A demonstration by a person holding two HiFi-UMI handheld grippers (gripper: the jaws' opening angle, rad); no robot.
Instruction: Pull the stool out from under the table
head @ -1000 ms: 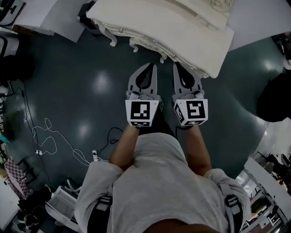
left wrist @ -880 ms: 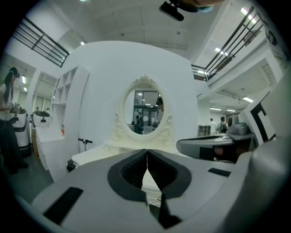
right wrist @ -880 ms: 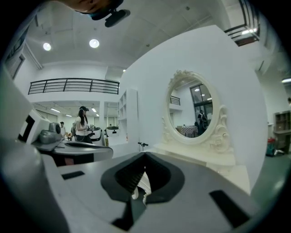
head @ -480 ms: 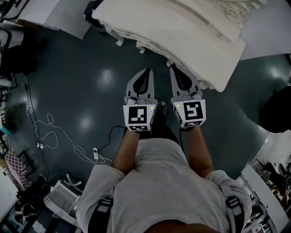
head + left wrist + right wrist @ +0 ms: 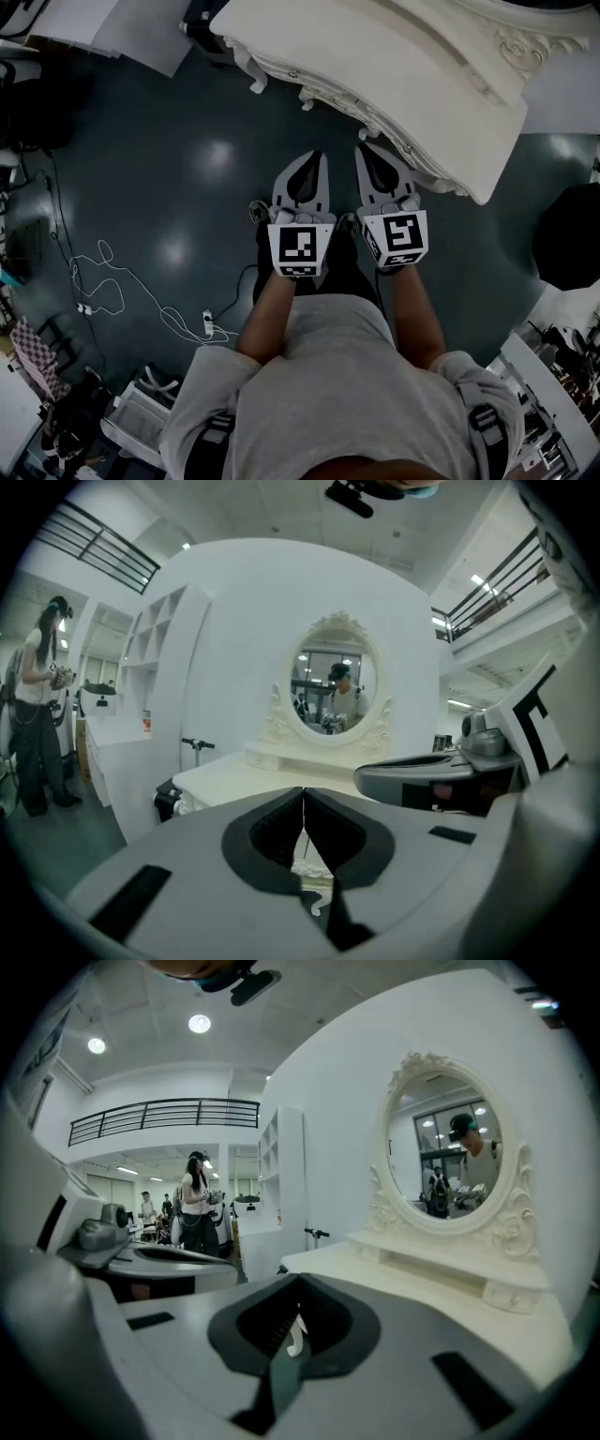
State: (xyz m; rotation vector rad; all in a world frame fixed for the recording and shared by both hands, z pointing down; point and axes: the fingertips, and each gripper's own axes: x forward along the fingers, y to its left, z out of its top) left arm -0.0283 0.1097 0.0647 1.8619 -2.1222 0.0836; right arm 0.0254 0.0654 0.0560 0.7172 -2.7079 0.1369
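A white carved dressing table point(image 5: 394, 66) fills the top of the head view. No stool shows in any view; the space beneath the tabletop is hidden. My left gripper point(image 5: 319, 156) and right gripper point(image 5: 362, 148) are held side by side, both shut and empty, their tips close to the table's scalloped front edge. In the left gripper view the shut jaws point(image 5: 303, 797) point at the table point(image 5: 234, 778) and its oval mirror point(image 5: 336, 691). The right gripper point(image 5: 296, 1288) faces the same table point(image 5: 422, 1288); a white carved curl shows through its jaws.
White cables point(image 5: 122, 300) and a power strip point(image 5: 208, 324) lie on the dark floor at the left. A black bulky object point(image 5: 567, 225) stands at the right. A person point(image 5: 33, 724) stands far left by white shelving, and a scooter handlebar point(image 5: 195, 745) sits beside the table.
Both grippers have moved forward and down together toward the table's front edge. The table now sits closer and further right in the head view. The jaws stayed shut.
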